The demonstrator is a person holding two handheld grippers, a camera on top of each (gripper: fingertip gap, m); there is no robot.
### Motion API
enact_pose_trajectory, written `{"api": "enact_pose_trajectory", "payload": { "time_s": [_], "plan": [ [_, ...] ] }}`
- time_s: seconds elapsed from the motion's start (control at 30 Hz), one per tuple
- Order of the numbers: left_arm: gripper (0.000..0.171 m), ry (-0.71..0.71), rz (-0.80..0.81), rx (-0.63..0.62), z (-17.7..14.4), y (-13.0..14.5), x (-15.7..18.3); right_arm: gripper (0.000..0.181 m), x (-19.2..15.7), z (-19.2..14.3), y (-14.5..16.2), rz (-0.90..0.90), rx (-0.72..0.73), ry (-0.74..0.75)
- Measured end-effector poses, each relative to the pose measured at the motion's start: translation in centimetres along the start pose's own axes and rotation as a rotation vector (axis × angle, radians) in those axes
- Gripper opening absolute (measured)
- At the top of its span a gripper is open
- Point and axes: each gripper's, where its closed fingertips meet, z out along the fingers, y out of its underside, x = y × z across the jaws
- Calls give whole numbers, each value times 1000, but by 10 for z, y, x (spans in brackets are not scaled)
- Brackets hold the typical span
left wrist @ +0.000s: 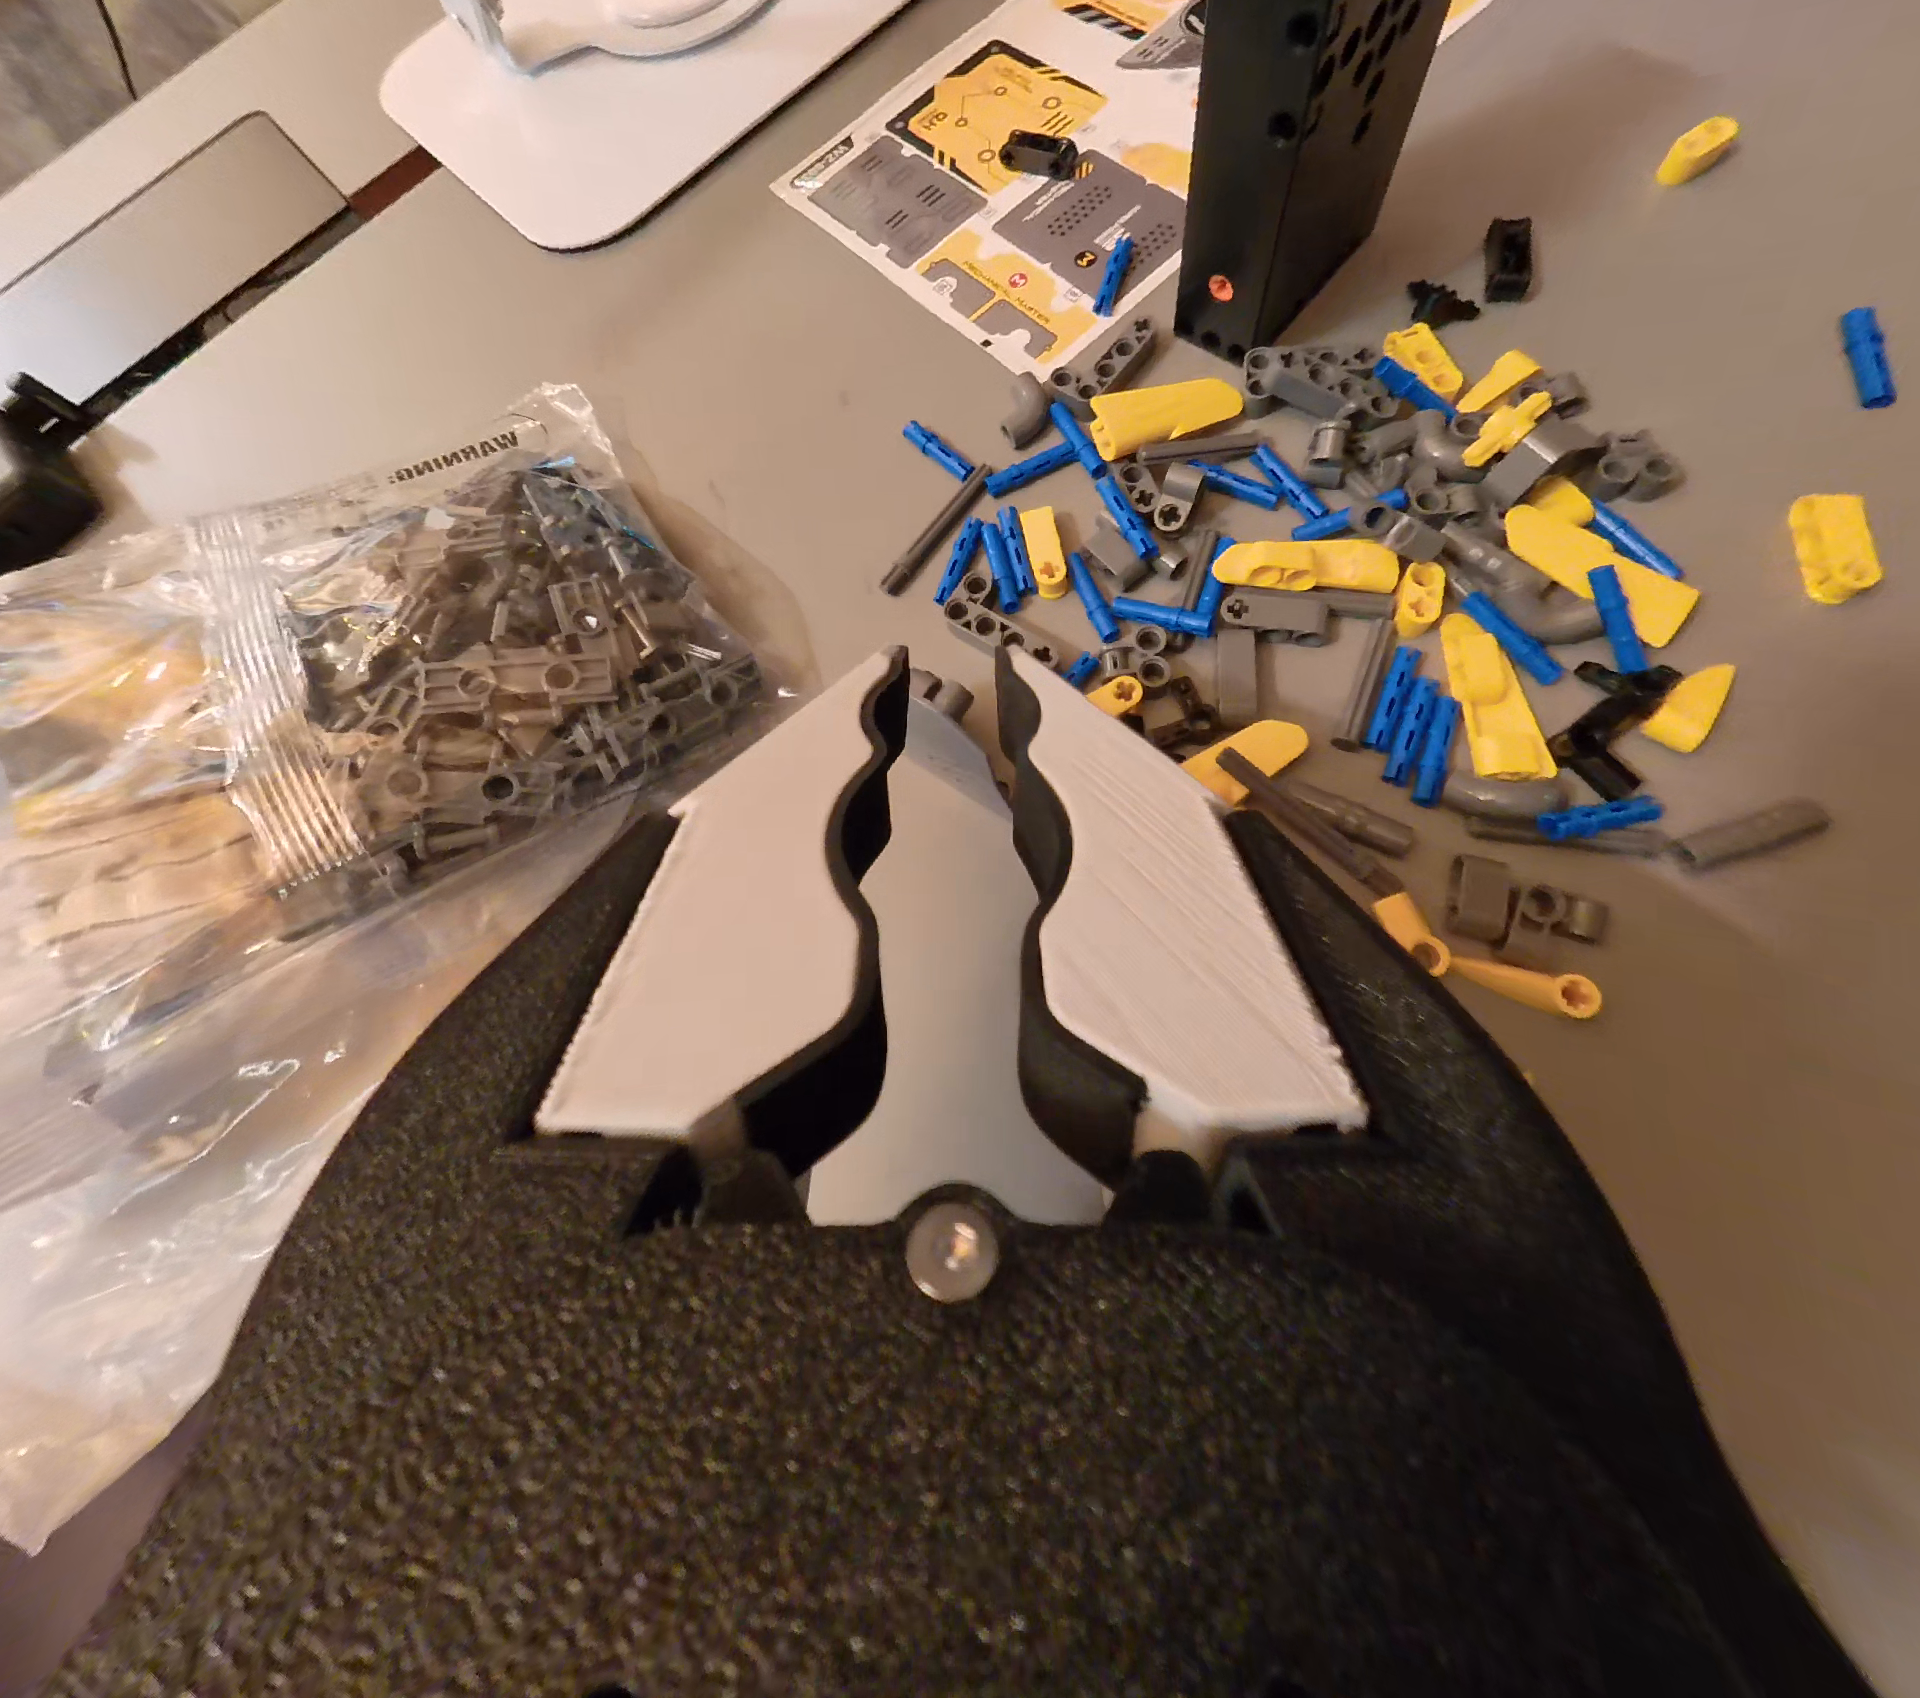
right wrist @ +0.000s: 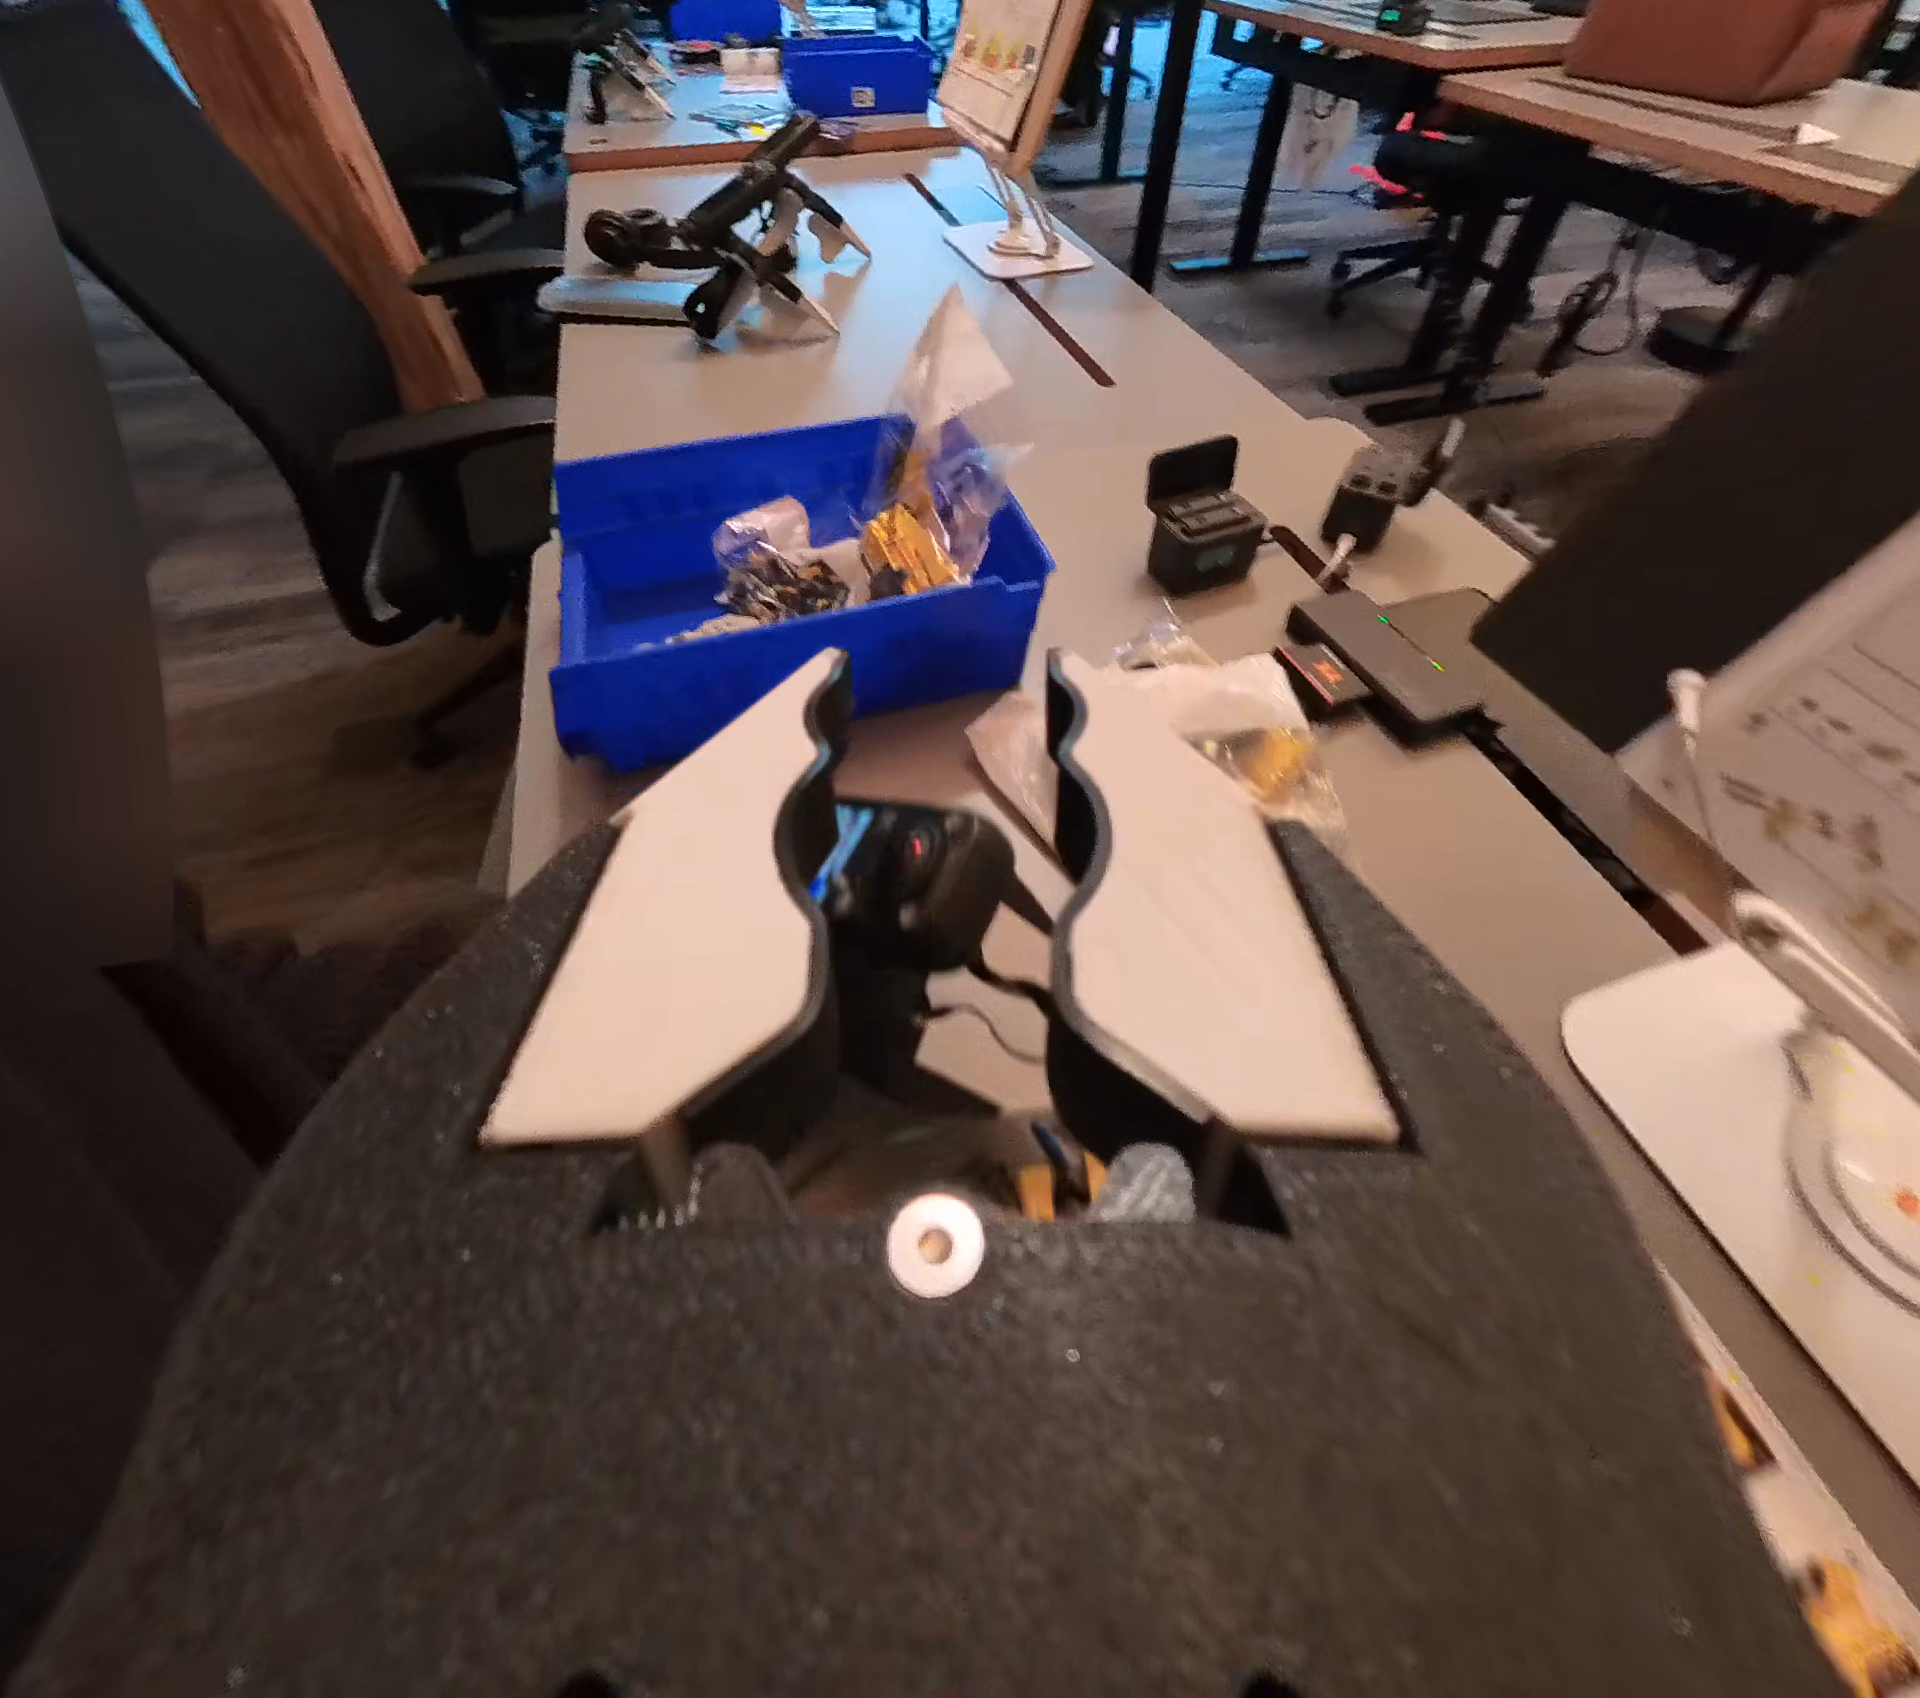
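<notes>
My left gripper [left wrist: 951,672] hovers low over the grey table [left wrist: 665,339]. Its jaws stand narrow around a small grey building piece [left wrist: 948,729] held at the fingertips. Right of it lies a loose pile of blue, yellow and grey building pieces [left wrist: 1351,568]. Left of it lies a clear bag of grey pieces [left wrist: 488,661]. My right gripper [right wrist: 945,682] is open and empty, held above the table [right wrist: 1143,505]. Between its fingers, lower down, a black camera device [right wrist: 920,879] shows. A blue bin [right wrist: 790,672] with bagged pieces stands just beyond its tips.
A black perforated tower [left wrist: 1320,48] stands on a sticker sheet [left wrist: 997,194]. A white stand base [left wrist: 707,17] sits behind it and also shows in the right wrist view [right wrist: 1704,1118]. A clear bag [right wrist: 1226,734], black chargers [right wrist: 1205,526] and office chairs [right wrist: 343,360] are around. Spacing between my two grippers at the tips: around 25 centimeters. My right tips are about 45 centimeters from the white stand base [left wrist: 707,17], my left tips only 30 centimeters.
</notes>
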Motion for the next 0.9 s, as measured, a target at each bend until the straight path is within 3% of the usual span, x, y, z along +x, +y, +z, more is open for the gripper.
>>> {"api": "enact_pose_trajectory", "payload": {
  "time_s": [0.13, 0.5, 0.57, 0.6, 0.67, 0.8, 0.9],
  "plan": [
    [15, -6, -20, 28, -2, -4, -3, 19, -1, -42, 12, -78, 82, 86],
    [15, 2, -94, 115, -9, -15, -9, 22, 11, -141, 73, -83, 55, 357],
    [16, -9, -114, 120, -10, -14, -13, 42, 29, -163, 84, -93, 51, 474],
    [27, -53, -138, 133, -11, -15, -21, 57, 44, -177, 90, -98, 49, 560],
    [71, -157, -204, 178, -20, -19, -42, 81, 76, -206, 104, -96, 61, 727],
    [73, -147, -310, 276, -38, -23, -57, 90, 116, -213, 168, 3, -99, 740],
    [74, -165, -363, 238, -40, -8, -73, 90, 145, -208, 226, 61, -256, 775]
  ]
}}
